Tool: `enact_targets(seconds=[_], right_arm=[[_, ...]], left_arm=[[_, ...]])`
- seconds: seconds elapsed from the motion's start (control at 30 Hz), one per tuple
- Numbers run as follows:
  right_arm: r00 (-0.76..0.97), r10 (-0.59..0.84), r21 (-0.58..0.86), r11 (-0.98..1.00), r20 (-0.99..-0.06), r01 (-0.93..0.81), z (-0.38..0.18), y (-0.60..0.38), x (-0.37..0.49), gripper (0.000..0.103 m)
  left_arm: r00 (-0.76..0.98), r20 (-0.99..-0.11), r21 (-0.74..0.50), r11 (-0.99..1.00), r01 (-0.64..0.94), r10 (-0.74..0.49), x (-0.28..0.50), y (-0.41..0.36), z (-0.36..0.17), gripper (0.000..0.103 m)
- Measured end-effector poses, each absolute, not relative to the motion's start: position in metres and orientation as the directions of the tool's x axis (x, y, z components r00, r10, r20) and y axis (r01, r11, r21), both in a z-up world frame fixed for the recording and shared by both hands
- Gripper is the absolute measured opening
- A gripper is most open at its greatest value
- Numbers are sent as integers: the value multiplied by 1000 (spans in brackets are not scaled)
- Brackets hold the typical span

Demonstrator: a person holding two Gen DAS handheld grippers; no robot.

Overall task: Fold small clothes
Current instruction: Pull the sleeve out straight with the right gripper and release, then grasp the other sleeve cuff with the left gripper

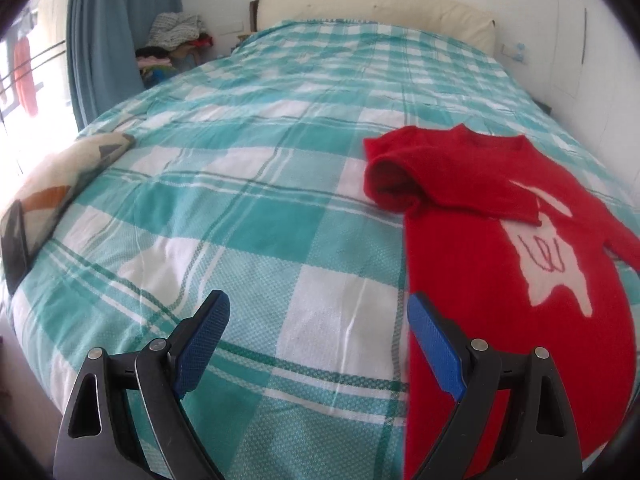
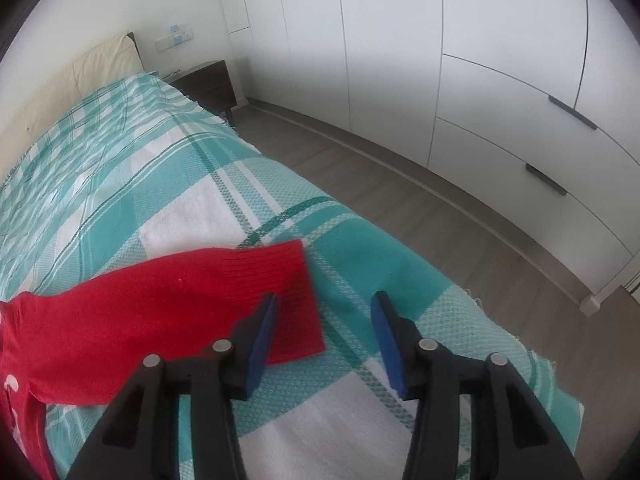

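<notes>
Plainly, the left gripper gapes wide and empty; the right gripper stands open, holding nothing, beside the red sweater.

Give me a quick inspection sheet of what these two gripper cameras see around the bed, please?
Surface: bed with a teal-and-white checked blanket, fairly smooth.
Job's things: red sweater lying flat; one sleeve folded in across the chest, the other sleeve stretched out toward the bed's edge.
Clutter: patterned cushion and a dark flat object at the blanket's far side.
Grippers: left gripper open, nothing between its jaws; right gripper open above the outstretched sleeve's cuff, not holding it.
Cables: nothing seen.
Surroundings: cream headboard, blue curtain, heap of clothes, dark nightstand, white wardrobe, wood floor.
</notes>
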State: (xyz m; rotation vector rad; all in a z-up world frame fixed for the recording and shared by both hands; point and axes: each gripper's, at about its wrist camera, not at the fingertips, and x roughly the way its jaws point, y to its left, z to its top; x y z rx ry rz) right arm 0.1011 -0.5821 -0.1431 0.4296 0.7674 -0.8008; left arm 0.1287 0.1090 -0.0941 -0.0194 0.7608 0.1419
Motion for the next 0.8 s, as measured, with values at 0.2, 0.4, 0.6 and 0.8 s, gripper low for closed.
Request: enact_targets(seconds=[0.2,0.4,0.6,0.8], right_arm=[[537,-568,131,601,-623,788,-104,-569,51,66],[621,-469,180,689,-628,702,-104,-549,64,66],[644,-421,168,741,-638,650,-110,-538,85,66],[665,-385,157,782,-639,604,-111,-527,97,66]], left_arm=[[763,-642,201,945,260,-74,189,25,-52,95],[643,-760,384,731,564,-96,246,-67,-112,83],[585,-806,401,643,653,-92,273,-93,-145,82],[524,-838,249,747,617,-153,303,-88,-142,7]])
